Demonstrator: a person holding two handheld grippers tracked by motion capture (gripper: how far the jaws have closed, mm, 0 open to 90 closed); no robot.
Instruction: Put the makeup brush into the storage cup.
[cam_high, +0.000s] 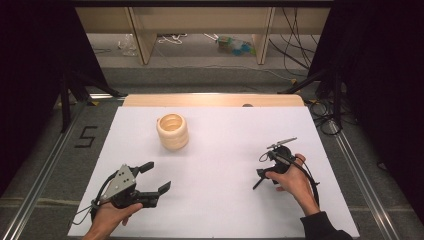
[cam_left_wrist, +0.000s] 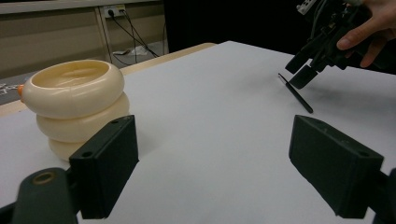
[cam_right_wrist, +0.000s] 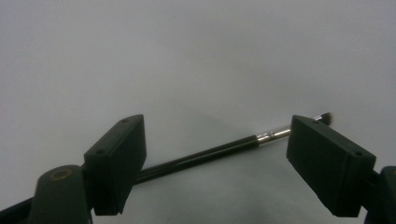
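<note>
While the right gripper (cam_right_wrist: 212, 163) is hovering low over the white table (cam_high: 225, 210) near its right edge, its jaws are standing wide apart on either side of a thin black brush (cam_right_wrist: 210, 154), grasping nothing yet. That brush is lying flat on the table surface, black handle running under the left jaw, silver ferrule and dark bristle tip poking out past the right jaw. Seen from the left gripper view, the brush (cam_left_wrist: 295, 93) is resting just below the right gripper (cam_left_wrist: 303, 70), apparently not lifted. The left gripper (cam_high: 152, 177) is idling near the front-left corner of the table, jaws released and holding nothing, pointing toward the middle. A cream ringed cup (cam_high: 172, 131) is standing upright toward the back edge, left of centre, well apart from both grippers; it looks hollow and open at the top. Judged step: the pick approach on the brush, likely for dropping it into the cup. As it stands, the jaws are spanning the handle lengthwise rather than across it, so the next move is probably calling for a wrist turn to bring the pads square across the handle, then a descent to the surface and a close near the ferrule. Risk: a thin round handle rolling or skidding out on closure.
</note>
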